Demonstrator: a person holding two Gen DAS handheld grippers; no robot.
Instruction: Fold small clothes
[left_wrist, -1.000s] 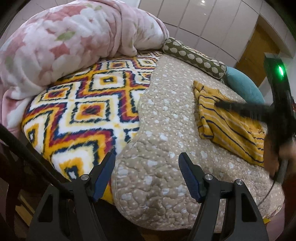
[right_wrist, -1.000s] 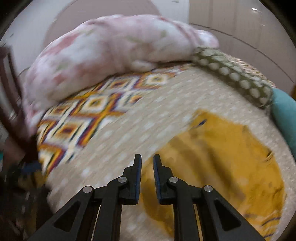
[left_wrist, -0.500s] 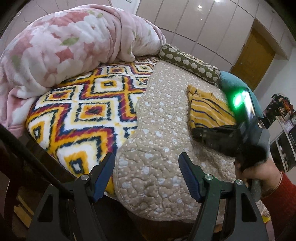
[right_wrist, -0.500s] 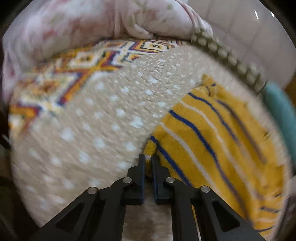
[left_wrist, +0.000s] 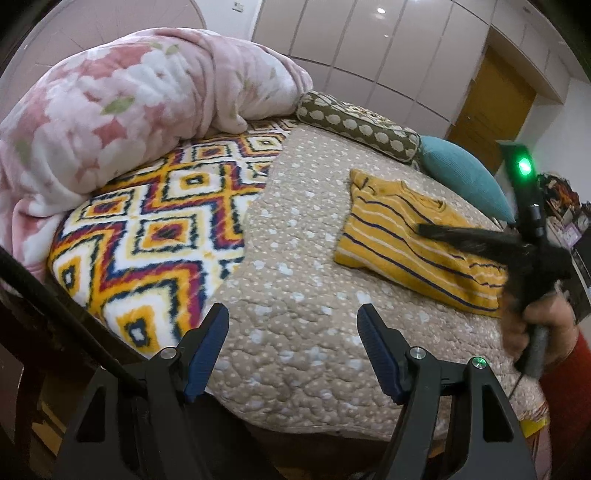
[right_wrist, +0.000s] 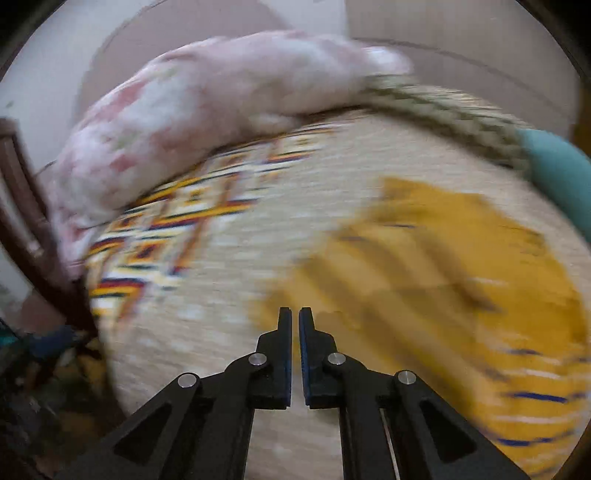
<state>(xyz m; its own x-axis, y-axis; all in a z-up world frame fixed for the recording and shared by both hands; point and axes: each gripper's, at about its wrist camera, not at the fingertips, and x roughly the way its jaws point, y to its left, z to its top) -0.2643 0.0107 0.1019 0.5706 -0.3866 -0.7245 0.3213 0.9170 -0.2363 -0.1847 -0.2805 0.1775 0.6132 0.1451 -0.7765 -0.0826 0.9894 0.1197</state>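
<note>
A yellow shirt (left_wrist: 413, 240) with dark blue and white stripes lies folded on the beige dotted quilt (left_wrist: 303, 258), right of middle. My left gripper (left_wrist: 291, 317) hangs open over the quilt's near edge, its blue pads empty and well short of the shirt. My right gripper (left_wrist: 424, 229), held by a person's hand (left_wrist: 539, 325), reaches from the right over the shirt and is blurred by motion. In the right wrist view the right gripper (right_wrist: 294, 314) is shut, with nothing visible between its jaws, and sits just above the near left part of the blurred shirt (right_wrist: 461, 295).
A bulky pink floral blanket (left_wrist: 129, 110) is piled at the back left. A yellow, red and white diamond-patterned cover (left_wrist: 159, 229) lies left of the quilt. A dotted olive bolster (left_wrist: 354, 125) and a teal pillow (left_wrist: 461, 177) line the far edge. Dark wooden furniture (right_wrist: 22, 206) stands at the left.
The right gripper's jaws have closed the small gap they had. It dipped to the shirt's near left edge half a second ago and has since drawn back above it. The left gripper rose slightly.
</note>
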